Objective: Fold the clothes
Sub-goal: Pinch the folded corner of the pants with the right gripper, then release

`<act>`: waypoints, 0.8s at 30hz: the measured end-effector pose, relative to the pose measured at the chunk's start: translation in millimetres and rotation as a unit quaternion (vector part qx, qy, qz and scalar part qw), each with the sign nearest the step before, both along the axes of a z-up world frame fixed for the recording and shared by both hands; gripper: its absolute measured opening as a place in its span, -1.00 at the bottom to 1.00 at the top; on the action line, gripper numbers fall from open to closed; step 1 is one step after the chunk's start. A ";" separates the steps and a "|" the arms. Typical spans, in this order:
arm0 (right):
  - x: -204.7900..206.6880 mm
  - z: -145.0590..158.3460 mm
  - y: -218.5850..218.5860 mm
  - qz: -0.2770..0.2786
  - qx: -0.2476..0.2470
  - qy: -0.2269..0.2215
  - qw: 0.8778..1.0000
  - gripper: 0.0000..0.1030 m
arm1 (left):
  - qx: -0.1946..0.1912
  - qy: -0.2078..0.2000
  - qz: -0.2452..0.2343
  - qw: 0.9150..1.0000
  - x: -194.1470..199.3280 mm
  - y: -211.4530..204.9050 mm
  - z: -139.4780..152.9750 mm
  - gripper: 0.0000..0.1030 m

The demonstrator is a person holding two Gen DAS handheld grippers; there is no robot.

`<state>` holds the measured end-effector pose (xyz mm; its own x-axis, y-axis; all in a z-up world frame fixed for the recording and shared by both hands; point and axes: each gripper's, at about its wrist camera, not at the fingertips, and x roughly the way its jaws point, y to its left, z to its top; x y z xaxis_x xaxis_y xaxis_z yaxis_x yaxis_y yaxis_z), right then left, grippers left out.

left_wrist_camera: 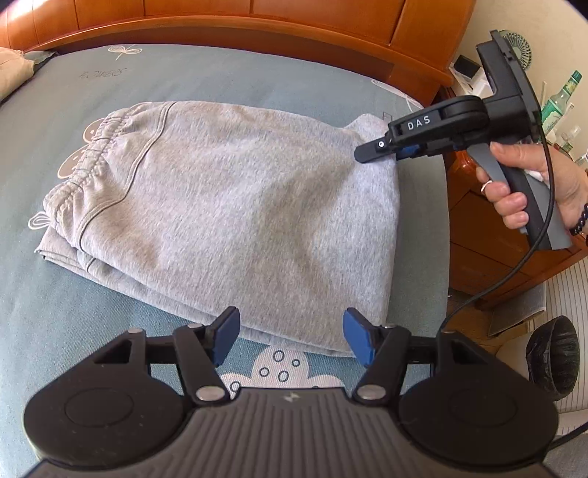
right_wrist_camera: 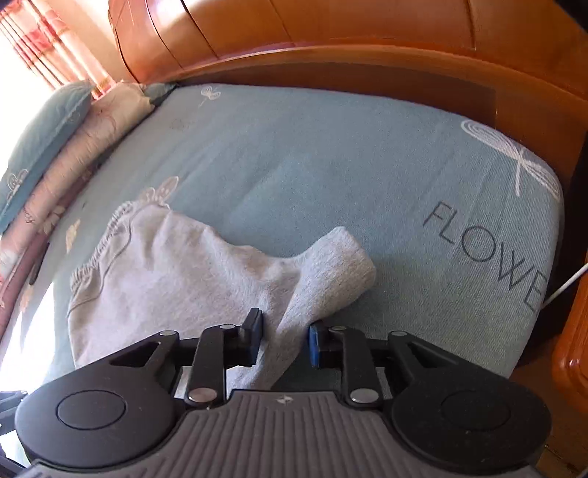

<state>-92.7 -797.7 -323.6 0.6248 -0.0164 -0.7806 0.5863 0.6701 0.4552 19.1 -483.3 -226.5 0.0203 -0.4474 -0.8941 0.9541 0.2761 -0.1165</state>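
Right at the near edge of the grey pants [left_wrist_camera: 235, 206] hangs the left gripper [left_wrist_camera: 290, 338]; its jaws stand wide apart with nothing between them, just above the pants' hem; the pants lie folded in a soft heap on the blue bed sheet [left_wrist_camera: 92, 294], which covers the bed.

Beside the pants' right edge is the right gripper [left_wrist_camera: 384, 147], held by a hand [left_wrist_camera: 522, 184]; from its own camera a fold of the pants sits between its jaws, which are drawn close around it; I think it is pinched, but I cannot tell for sure if the pads press it.

I think the pants are light, soft and floppy; they will sag and bend when lifted, not slip or break; good places to take hold are the thick corner that sticks out on the right [right_wrist_camera: 341, 264] and the stretchy waistband [left_wrist_camera: 92, 150] on the far left of the pants.

Past the pants, the right gripper's side says "DAS"; the sheet has the word "FLOWE" [right_wrist_camera: 485, 253] with the rest cut off; behind the pants is a brown wooden headboard [left_wrist_camera: 257, 22].
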 end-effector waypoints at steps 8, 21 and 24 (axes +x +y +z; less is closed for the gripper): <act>-57.3 -16.6 27.5 -0.037 0.183 -0.051 0.981 0.02 | -0.001 0.004 0.030 1.000 9.5 12.0 -0.4 0.26; -30.8 -41.0 106.5 0.027 0.236 -0.025 0.971 -0.72 | -0.002 0.010 0.063 0.998 11.5 44.4 -3.4 0.26; -29.4 -30.4 108.8 0.039 0.229 -0.016 0.973 -0.74 | -0.004 0.010 0.063 0.998 10.6 49.3 -1.8 0.26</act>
<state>-122.1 -688.9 -354.0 0.6343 0.3767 -0.6751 0.5221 0.4352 0.7335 29.7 -434.0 -228.3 0.0592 -0.4500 -0.8911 0.9096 0.3920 -0.1375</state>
